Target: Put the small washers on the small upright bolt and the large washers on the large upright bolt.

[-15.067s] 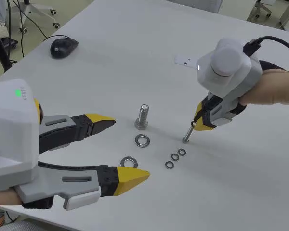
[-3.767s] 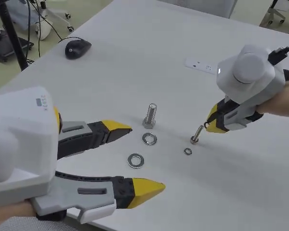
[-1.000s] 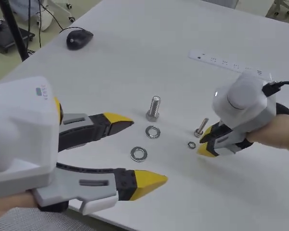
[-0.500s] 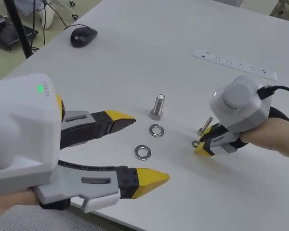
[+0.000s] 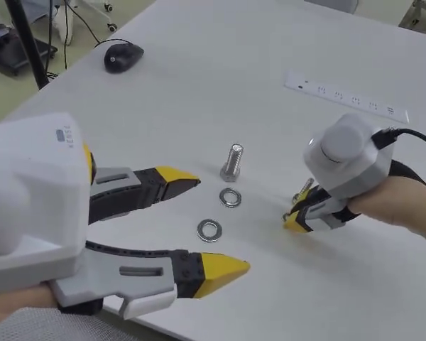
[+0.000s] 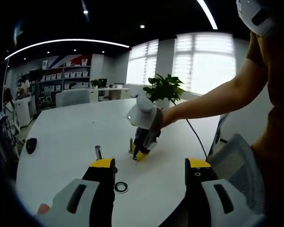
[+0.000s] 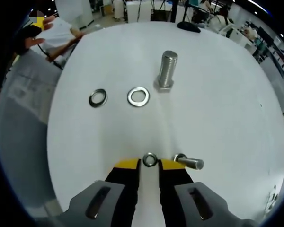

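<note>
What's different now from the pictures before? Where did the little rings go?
Two of the three small washers that lay beside the small bolt have left the table. The right gripper came down from the bolt's top and closed on the last small washer. The large bolt, the two large washers and the open left gripper stayed as they were.

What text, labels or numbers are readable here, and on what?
None can be read clearly.
Grey marking on the left claw housing: too blurred to read.
Markings on the power strip: too small to read.
</note>
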The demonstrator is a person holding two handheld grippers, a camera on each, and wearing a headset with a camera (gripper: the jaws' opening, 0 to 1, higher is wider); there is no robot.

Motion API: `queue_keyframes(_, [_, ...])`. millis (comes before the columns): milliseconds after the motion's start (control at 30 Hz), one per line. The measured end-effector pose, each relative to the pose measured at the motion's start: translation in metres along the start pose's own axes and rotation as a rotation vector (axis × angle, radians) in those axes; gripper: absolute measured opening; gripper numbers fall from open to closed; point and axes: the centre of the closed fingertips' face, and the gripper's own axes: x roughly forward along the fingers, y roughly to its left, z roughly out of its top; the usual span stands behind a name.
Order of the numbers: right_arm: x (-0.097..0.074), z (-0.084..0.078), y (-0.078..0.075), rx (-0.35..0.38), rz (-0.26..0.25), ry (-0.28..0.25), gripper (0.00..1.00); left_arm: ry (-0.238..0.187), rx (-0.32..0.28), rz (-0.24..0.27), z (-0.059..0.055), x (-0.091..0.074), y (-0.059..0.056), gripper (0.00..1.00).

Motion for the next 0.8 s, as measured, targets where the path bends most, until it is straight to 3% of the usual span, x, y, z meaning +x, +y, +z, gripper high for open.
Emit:
queue_keyframes(300, [0.000, 0.000, -0.001, -0.081, -0.020, 0.012, 0.12, 0.000, 0.007, -0.001, 0.003, 0.000, -0.004, 0.59])
queue_keyframes(467, [-0.002, -0.002, 0.008, -0.092, 0.008, 0.021, 0.12, 0.004, 0.007, 0.005, 0.002, -0.002, -0.005, 0.59])
queue_keyframes(667, [-0.011, -0.002, 0.013, -0.093, 0.020, 0.009, 0.12, 0.007, 0.006, 0.004, 0.000, -0.001, -0.008, 0.59])
queue_keyframes(800, [-0.023, -0.005, 0.009, -0.087, 0.008, 0.006, 0.12, 0.007, 0.008, -0.001, 0.001, 0.000, -0.011, 0.59])
